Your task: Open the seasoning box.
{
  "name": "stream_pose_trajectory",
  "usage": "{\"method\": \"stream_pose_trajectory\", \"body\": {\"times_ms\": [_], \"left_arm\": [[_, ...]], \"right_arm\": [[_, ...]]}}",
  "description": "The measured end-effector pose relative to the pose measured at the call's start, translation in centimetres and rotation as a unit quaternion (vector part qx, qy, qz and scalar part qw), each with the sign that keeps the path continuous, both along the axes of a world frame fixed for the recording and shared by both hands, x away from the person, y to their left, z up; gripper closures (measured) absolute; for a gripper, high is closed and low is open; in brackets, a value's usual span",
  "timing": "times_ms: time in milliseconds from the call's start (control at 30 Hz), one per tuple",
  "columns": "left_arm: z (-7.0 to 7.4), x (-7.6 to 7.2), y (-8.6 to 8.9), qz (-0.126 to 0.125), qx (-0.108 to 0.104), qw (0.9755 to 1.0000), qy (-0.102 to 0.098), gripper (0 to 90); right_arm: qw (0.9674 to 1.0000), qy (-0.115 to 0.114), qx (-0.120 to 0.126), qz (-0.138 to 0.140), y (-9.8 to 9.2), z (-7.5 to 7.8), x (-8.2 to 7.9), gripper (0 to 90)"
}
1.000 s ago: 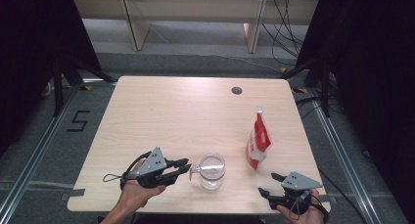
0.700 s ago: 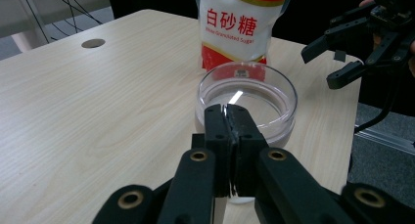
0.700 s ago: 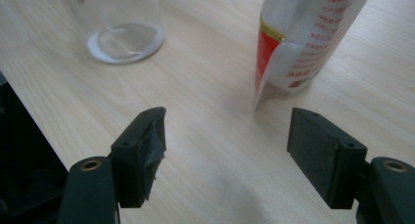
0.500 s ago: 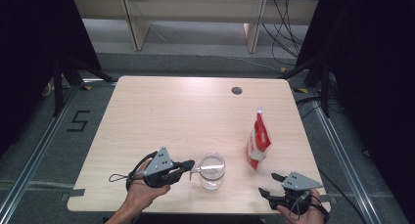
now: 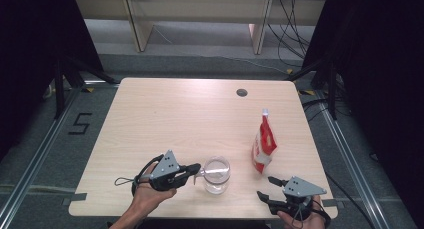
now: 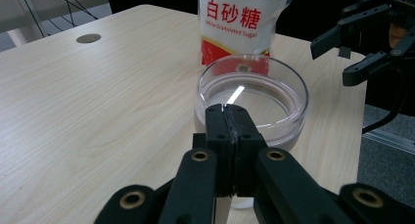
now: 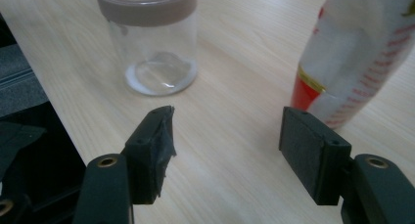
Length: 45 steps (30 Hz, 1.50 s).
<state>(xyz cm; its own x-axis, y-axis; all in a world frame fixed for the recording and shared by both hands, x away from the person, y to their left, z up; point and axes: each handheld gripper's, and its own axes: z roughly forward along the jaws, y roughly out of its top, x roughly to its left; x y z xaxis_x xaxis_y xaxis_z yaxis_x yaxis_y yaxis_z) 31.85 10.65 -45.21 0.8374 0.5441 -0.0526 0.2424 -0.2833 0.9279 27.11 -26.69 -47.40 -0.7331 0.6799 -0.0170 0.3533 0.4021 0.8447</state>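
A high view looks forward and down on the whole table (image 5: pixel 150 119); both gripper views sit low and close, sharing the glass jar (image 6: pixel 252 99) and sugar bag (image 7: pixel 359 53).

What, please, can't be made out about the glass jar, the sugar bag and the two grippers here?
- Left gripper: whether its shut jaws pinch the glass jar rim; they hide the contact.
- Sugar bag: top cut off by the frame edge, left gripper view.
- Jar contents: too faint, high view.
- Right gripper: jaws open, with nothing between them.
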Motion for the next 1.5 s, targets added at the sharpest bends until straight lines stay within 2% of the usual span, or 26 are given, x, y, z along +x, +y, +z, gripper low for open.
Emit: {"method": "stream_pose_trajectory", "body": {"times_ms": [67, 133, 167, 200, 267, 333, 367, 433, 533, 633, 700, 800, 867, 933, 1067, 1100, 1200, 1300, 1367, 1500], "left_arm": [[0.0, 0.1, 0.0, -0.005, 0.003, 1.0000, -0.008, 87.8], [-0.1, 0.0, -0.1, -0.003, -0.002, 1.0000, -0.002, 87.7], [-0.1, -0.1, -0.1, -0.006, 0.001, 1.0000, -0.007, 87.5], [-0.1, -0.1, -0.1, -0.003, -0.001, 1.0000, -0.004, 87.3], [-0.1, -0.1, -0.1, -0.003, -0.001, 1.0000, -0.004, 87.2], [-0.1, -0.1, 0.0, -0.006, 0.000, 0.9999, -0.008, 87.2], [-0.1, -0.1, 0.0, -0.007, 0.000, 0.9999, -0.009, 87.2], [-0.1, -0.1, 0.0, -0.008, -0.003, 0.9999, -0.010, 87.2], [-0.2, -0.1, 0.0, -0.011, -0.004, 0.9999, -0.011, 87.2], [-0.2, -0.1, 0.0, -0.007, -0.005, 0.9999, -0.013, 87.3], [-0.2, -0.1, 0.0, -0.007, -0.004, 0.9999, -0.013, 87.3], [-0.3, -0.1, 0.0, -0.006, -0.007, 0.9999, -0.012, 87.3], [-0.3, -0.1, 0.1, -0.005, -0.005, 0.9999, -0.014, 87.4], [-0.3, -0.1, 0.1, -0.006, -0.005, 0.9999, -0.015, 87.4], [-0.3, -0.2, 0.2, -0.002, -0.003, 0.9999, -0.015, 87.5], [-0.3, -0.2, 0.2, 0.002, -0.008, 0.9999, -0.007, 87.5], [-0.3, -0.3, 0.2, 0.003, -0.010, 0.9999, -0.005, 87.4], [-0.3, -0.1, 0.3, -0.008, -0.001, 0.9998, -0.020, 87.5], [-0.3, -0.2, 0.3, -0.003, -0.006, 0.9999, -0.013, 87.5], [-0.3, -0.1, 0.3, -0.008, -0.001, 0.9998, -0.020, 87.5]], "right_arm": [[0.9997, -0.017, 0.000, 0.018, 0.5, 0.0, 0.3, 39.8], [0.9999, -0.012, 0.003, 0.011, 0.7, 0.1, 0.1, 40.3], [0.9993, -0.027, 0.005, 0.027, 1.0, 0.3, 0.4, 42.9], [0.9993, -0.030, 0.005, 0.021, 1.1, 0.4, 0.3, 43.6], [0.9991, -0.032, 0.009, 0.026, 1.4, 0.6, 0.4, 44.4], [0.9984, -0.043, 0.002, 0.037, 2.0, 0.8, 0.5, 48.9], [0.9984, -0.043, 0.002, 0.037, 2.0, 0.8, 0.5, 48.9], [0.9980, -0.051, 0.003, 0.038, 2.4, 0.8, 0.5, 54.5], [0.9971, -0.059, 0.013, 0.046, 2.8, 1.2, 0.7, 60.3], [0.9973, -0.055, 0.017, 0.045, 3.1, 1.2, 0.8, 61.8], [0.9967, -0.060, 0.015, 0.052, 3.4, 1.1, 1.0, 63.8], [0.9963, -0.062, 0.006, 0.059, 3.8, 1.2, 1.1, 66.6], [0.9972, -0.054, 0.006, 0.051, 4.2, 1.2, 0.9, 68.0], [0.9960, -0.063, 0.001, 0.062, 4.4, 1.1, 1.3, 68.4], [0.9958, -0.064, -0.004, 0.065, 4.8, 1.1, 1.5, 70.6], [0.9965, -0.060, -0.003, 0.058, 4.9, 1.2, 1.4, 70.9], [0.9959, -0.065, -0.006, 0.063, 5.0, 1.2, 1.6, 72.4], [0.9958, -0.067, -0.003, 0.063, 5.1, 1.1, 1.8, 74.2], [0.9960, -0.063, -0.006, 0.062, 5.1, 1.2, 1.8, 74.8], [0.9958, -0.067, -0.005, 0.063, 5.2, 1.1, 2.0, 75.1]]}}
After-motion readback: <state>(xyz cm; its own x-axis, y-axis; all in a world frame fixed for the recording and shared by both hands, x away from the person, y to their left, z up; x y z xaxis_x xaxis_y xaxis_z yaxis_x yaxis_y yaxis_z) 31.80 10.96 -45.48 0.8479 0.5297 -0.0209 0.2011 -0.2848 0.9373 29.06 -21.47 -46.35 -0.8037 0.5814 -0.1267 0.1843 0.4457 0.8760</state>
